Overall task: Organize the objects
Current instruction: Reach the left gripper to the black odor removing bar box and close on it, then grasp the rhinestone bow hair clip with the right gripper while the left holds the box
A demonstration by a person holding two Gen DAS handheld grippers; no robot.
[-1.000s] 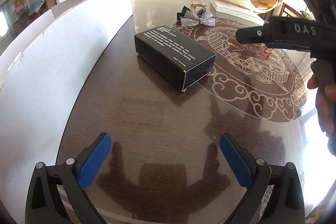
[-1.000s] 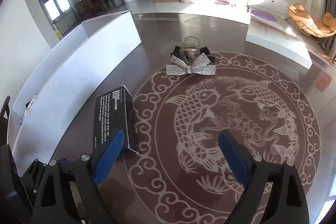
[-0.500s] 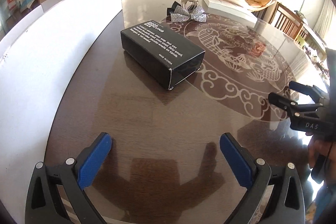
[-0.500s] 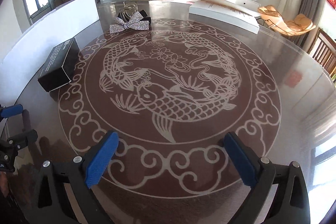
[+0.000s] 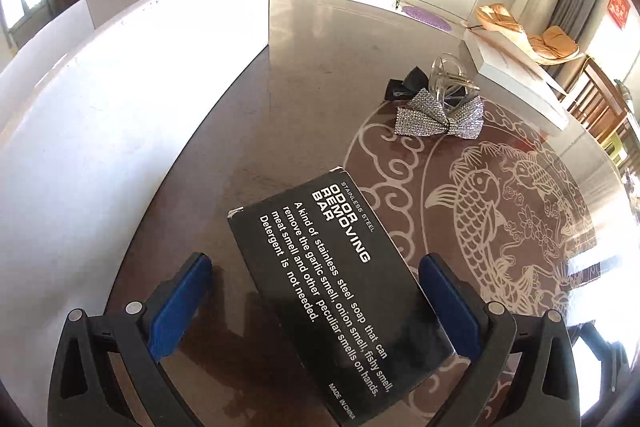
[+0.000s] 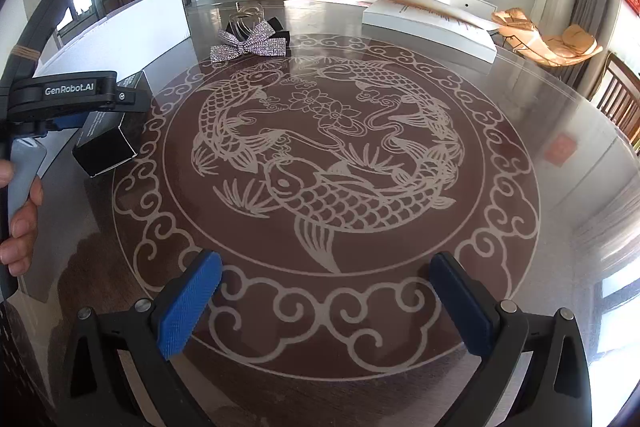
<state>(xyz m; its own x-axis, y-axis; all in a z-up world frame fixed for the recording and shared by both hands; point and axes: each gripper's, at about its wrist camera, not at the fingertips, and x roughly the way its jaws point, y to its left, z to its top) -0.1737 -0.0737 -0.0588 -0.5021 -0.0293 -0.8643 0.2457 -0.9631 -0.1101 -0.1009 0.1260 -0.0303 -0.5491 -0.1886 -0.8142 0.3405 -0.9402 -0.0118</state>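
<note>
Left gripper (image 5: 316,303) wide open, straddling the black rectangular cardboard soap box (image 5: 336,307) with white lettering; blue pads either side, neither clearly touching. Box flat on the dark glossy round table (image 5: 280,115), at the fish-pattern edge. Tall white board (image 5: 132,99) close on the left. Ahead: silver sequin bow (image 5: 438,117) with a clear ring-shaped piece (image 5: 448,79) on it, flat white box (image 5: 516,83) further right. Right gripper (image 6: 326,307) wide open, empty, above the fish motif.
</note>
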